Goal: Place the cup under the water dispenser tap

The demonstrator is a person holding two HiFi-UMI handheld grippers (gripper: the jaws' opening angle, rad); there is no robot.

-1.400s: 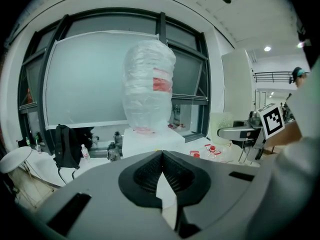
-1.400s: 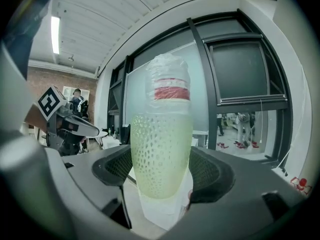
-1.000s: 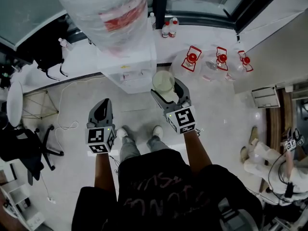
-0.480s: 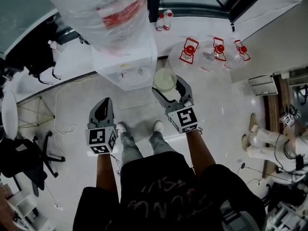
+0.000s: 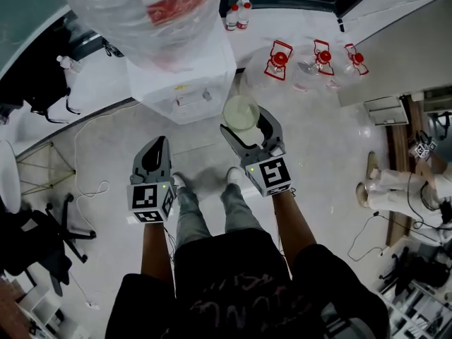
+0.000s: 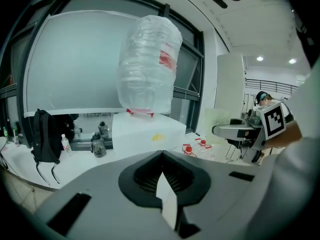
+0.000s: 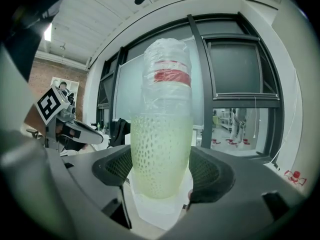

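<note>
Cup is upright, pinched between the 2 jaws of the right gripper, near the water dispenser, at about 4 o'clock from its front. Only the right gripper view shows the cup's dotted pale-green wall with both pads pressed against it. Left gripper is at 8 o'clock from the cup. Its own view shows the jaw tips meeting with nothing held.

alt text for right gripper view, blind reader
A pale green textured cup is clamped upright between the right gripper's two dark fingers. Behind it stands a large wrapped water bottle, with the left gripper at the left.
</note>
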